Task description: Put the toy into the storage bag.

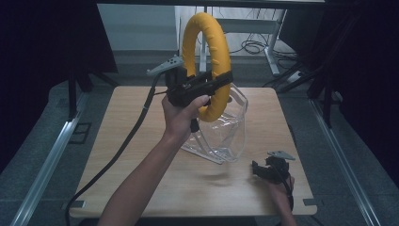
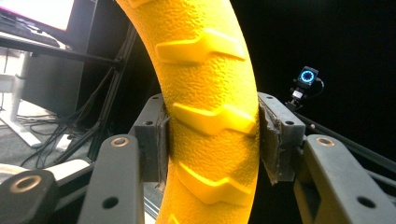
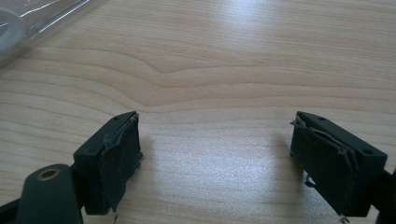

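A thick yellow ring (image 1: 207, 61) with a ribbed, pebbled skin is held upright in the air above the table's middle. My left gripper (image 1: 221, 81) is shut on its right side, and in the left gripper view both pads press on the yellow ring (image 2: 210, 116). Below and behind it a clear plastic container (image 1: 226, 127) stands tilted on the wooden table (image 1: 141, 155). My right gripper (image 1: 259, 170) rests low near the table's front right corner, and in the right gripper view its jaws (image 3: 215, 158) stand wide apart over bare wood with nothing between them.
A corner of the clear container (image 3: 28, 23) shows at the upper left of the right gripper view. A black cable (image 1: 117, 150) trails from the left gripper across the table's left side. Dark frames and a desk with cables (image 1: 254, 47) stand beyond the far edge.
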A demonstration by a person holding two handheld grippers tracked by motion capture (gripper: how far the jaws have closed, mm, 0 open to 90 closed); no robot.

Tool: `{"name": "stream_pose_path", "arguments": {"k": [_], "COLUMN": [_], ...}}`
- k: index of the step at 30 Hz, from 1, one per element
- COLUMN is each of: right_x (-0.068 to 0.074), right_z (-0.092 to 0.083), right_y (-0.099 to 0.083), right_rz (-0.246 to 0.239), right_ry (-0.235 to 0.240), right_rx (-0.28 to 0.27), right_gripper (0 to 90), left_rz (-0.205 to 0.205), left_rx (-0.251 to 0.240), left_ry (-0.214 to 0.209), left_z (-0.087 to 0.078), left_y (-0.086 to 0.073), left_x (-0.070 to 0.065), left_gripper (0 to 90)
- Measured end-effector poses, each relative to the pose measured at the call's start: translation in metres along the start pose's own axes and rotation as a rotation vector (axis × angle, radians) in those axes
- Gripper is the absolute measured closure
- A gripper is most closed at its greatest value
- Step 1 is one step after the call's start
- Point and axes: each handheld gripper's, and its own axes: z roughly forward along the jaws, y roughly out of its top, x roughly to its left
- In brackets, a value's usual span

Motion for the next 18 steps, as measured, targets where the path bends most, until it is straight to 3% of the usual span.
{"name": "stream_pose_path", "arguments": {"k": [11,18], "right_x": [0.000,0.000], "right_z": [0.000,0.000], "right_y": [0.000,0.000], "right_rz": [-0.002,-0.001], "right_ry": [0.000,0.000], "right_rx": [0.001,0.001], "right_gripper": [15.9,15.9], "left_rz": [-0.006,-0.023], "left_rx": [0.014,0.023], "left_ry": [-0.049,-0.052], "left_z": [0.027,0.039], "left_y": [-0.008,-0.019], "left_x": [-0.009,-0.002], "left_gripper": [50.5,50.5]}}
